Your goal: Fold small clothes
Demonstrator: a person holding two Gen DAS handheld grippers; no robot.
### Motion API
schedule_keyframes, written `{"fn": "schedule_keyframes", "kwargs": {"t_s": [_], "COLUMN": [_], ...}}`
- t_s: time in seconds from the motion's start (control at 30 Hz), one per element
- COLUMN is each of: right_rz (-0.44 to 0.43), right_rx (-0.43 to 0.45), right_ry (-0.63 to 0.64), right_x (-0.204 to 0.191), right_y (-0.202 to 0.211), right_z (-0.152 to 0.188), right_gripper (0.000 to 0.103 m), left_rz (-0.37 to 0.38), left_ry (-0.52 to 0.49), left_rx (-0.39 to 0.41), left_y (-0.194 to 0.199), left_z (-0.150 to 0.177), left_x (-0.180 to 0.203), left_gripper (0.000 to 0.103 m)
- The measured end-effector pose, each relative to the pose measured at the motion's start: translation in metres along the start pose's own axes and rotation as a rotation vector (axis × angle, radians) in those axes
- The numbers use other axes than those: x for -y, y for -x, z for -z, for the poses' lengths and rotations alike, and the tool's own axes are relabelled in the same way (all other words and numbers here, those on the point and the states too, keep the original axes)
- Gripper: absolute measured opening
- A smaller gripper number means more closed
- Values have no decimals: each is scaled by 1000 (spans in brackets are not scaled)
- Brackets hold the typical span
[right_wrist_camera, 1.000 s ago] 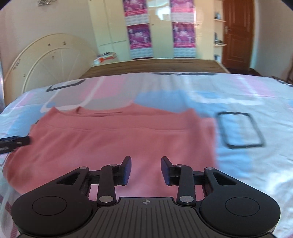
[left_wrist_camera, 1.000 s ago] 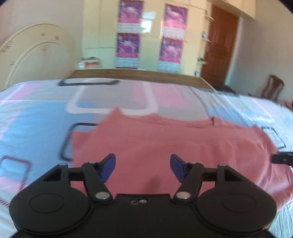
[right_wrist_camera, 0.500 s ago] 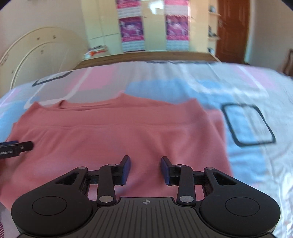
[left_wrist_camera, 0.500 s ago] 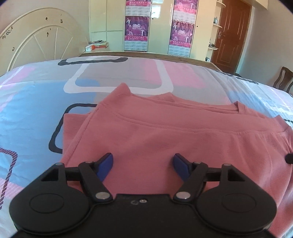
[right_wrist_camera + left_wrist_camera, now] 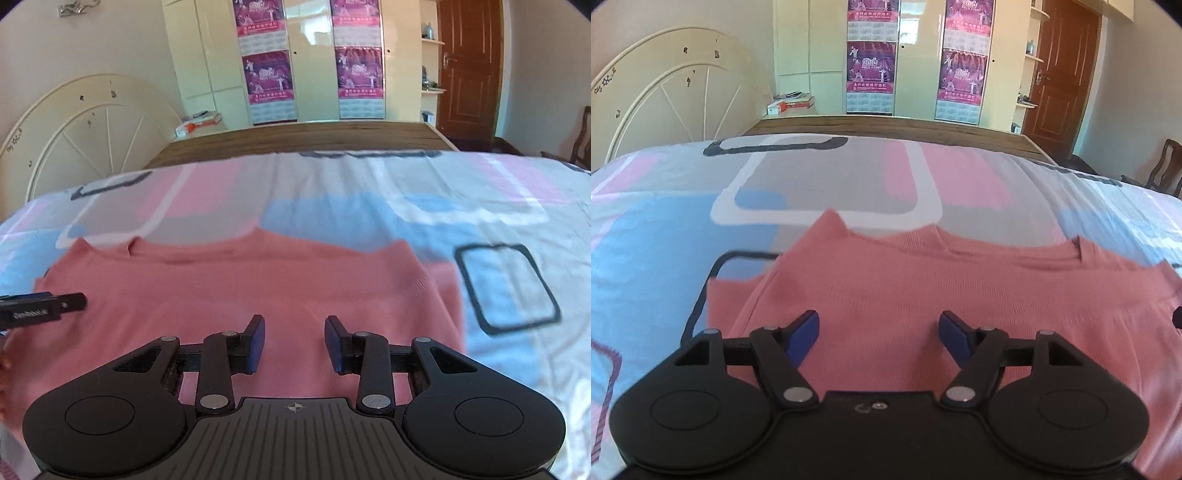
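A salmon-pink garment [image 5: 923, 280] lies spread flat on the patterned bed sheet [image 5: 665, 240], with a folded flap showing at its left edge. My left gripper [image 5: 879, 325] hovers open over its near left part, blue pads wide apart and nothing between them. In the right wrist view the same garment [image 5: 258, 284] fills the middle. My right gripper [image 5: 294, 328] hangs open over its near right part, jaws narrower and holding nothing. The left gripper's finger [image 5: 40, 308] pokes in at that view's left edge.
The sheet [image 5: 480, 206] stretches well beyond the garment on all sides. Behind the bed runs a wooden board [image 5: 886, 127]. A cream arched headboard [image 5: 676, 96] leans at the far left, near a postered wardrobe [image 5: 871, 55]. A brown door [image 5: 1060, 74] and a chair [image 5: 1163, 170] stand at the right.
Both grippers have moved forward and a little lower over the garment, which now looks larger. The left jaws stand slightly wider than a second ago.
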State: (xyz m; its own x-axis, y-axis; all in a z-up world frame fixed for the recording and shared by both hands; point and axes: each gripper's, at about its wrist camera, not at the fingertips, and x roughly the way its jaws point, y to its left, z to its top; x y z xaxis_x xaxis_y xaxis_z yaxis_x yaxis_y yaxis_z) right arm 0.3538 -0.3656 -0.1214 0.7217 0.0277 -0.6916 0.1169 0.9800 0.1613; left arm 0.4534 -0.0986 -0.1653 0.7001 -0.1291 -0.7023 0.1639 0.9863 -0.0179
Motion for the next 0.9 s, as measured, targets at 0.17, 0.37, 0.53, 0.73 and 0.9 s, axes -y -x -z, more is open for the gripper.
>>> {"fn": "schedule_keyframes", "kwargs": {"t_s": [0.17, 0.37, 0.53, 0.73, 0.9], "right_rz": [37, 167, 160, 43, -66], "right_rx": [9, -51, -51, 18, 14], "right_ry": [7, 41, -56, -47, -8], "right_x": [-7, 24, 51, 26, -10], "right_y": [-22, -55, -49, -3, 19], "right_z": [-18, -11, -7, -7, 5], "right_gripper": [37, 39, 58, 58, 58], "left_rz": [-40, -46, -59, -10, 8], "left_ry": [15, 30, 76, 112, 97], "left_rx": [-18, -12, -22, 0, -60], "left_y": [-23, -33, -30, 18, 44], "left_z": [-13, -10, -13, -1, 22], "left_x": [-6, -17, -25, -28, -22], "left_gripper": [75, 79, 77, 77, 77]}}
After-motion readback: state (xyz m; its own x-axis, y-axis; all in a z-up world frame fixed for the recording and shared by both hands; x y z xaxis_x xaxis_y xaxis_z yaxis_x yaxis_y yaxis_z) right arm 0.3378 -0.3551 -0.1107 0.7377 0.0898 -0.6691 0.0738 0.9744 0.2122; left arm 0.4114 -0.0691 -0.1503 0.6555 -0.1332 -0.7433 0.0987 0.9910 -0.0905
